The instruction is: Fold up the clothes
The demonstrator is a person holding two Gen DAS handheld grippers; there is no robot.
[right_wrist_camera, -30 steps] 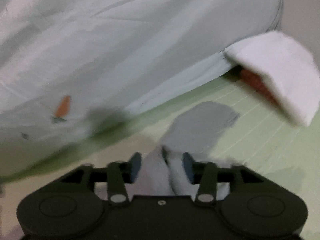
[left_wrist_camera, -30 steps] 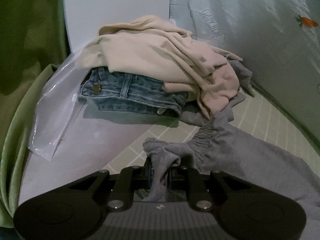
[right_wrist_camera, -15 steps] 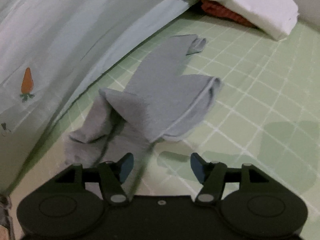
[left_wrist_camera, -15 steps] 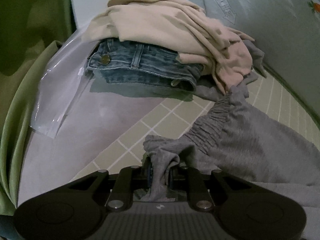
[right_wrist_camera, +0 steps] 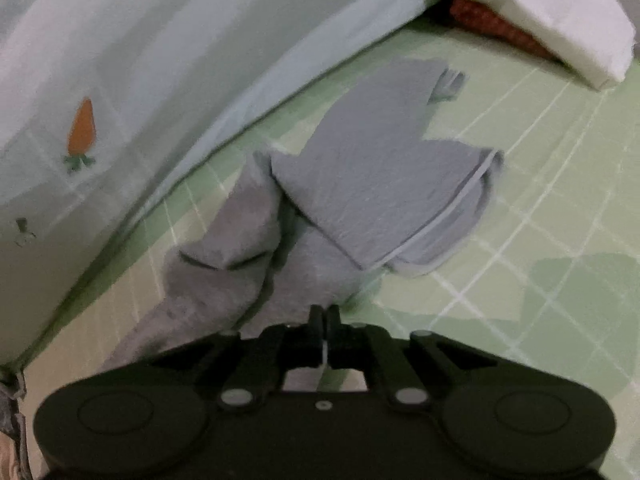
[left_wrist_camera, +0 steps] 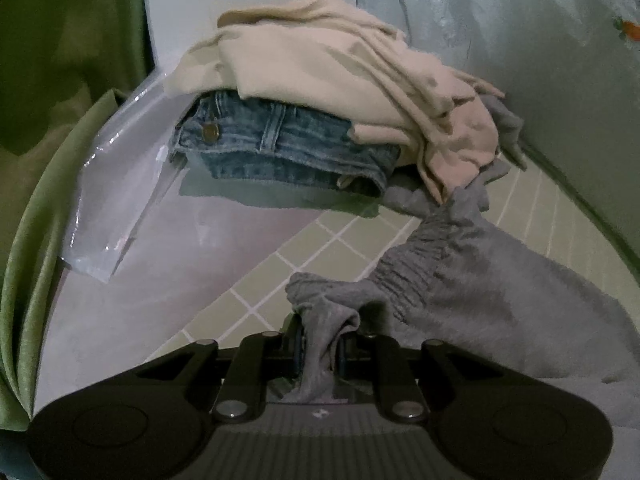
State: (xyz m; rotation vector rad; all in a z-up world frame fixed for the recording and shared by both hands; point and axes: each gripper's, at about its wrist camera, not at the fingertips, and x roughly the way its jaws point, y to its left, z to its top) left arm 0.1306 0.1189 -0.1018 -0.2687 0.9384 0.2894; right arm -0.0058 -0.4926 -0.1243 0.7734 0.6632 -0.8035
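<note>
Grey sweatpants (left_wrist_camera: 500,300) lie on the green checked sheet (left_wrist_camera: 304,264). My left gripper (left_wrist_camera: 320,350) is shut on a bunched part of their elastic waistband. In the right wrist view the pants' legs (right_wrist_camera: 372,184) lie partly folded over each other on the sheet, just ahead of my right gripper (right_wrist_camera: 325,316). Its jaws are closed together and hold nothing.
A pile with a cream garment (left_wrist_camera: 340,68) on folded jeans (left_wrist_camera: 280,144) sits at the back, beside a clear plastic bag (left_wrist_camera: 116,188). A pale blue quilt with carrot prints (right_wrist_camera: 140,80) runs along the side. A white pillow (right_wrist_camera: 532,12) lies far right.
My right gripper let go of the grey pants, opened, then closed empty. The pants' legs now lie on the sheet. My left gripper kept its hold and shifted slightly.
</note>
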